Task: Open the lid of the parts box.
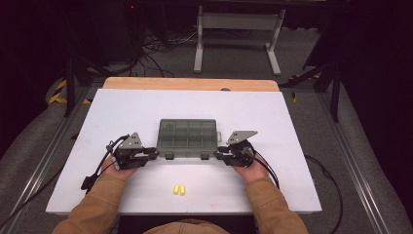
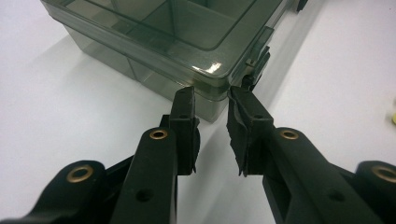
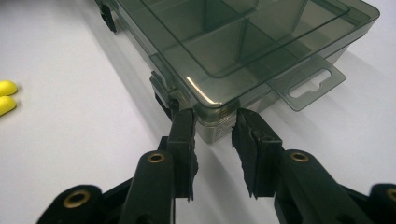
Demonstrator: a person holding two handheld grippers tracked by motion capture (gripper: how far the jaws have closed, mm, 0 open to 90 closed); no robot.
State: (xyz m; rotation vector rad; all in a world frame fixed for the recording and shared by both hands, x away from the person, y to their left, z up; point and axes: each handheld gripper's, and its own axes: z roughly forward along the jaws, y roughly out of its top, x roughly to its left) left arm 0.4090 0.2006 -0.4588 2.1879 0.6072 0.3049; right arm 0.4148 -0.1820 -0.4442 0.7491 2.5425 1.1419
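A smoky grey see-through compartment box [image 1: 187,139] lies closed in the middle of the white table [image 1: 146,105]. My left gripper [image 1: 148,156] is at its near left corner and my right gripper [image 1: 223,155] at its near right corner. In the left gripper view the left gripper [image 2: 211,95] is open, its jaws straddling the box corner [image 2: 210,109] next to a black latch [image 2: 258,63]. In the right gripper view the right gripper [image 3: 215,116] is open too, either side of the other corner [image 3: 215,130]. A latch [image 3: 163,95] and the box's hang tab [image 3: 310,84] flank it.
Two small yellow pieces [image 1: 178,188] lie side by side near the table's front edge, between the person's forearms; they also show in the right gripper view [image 3: 7,97]. Cables trail from both grippers. A white frame [image 1: 238,29] stands on the floor beyond the table.
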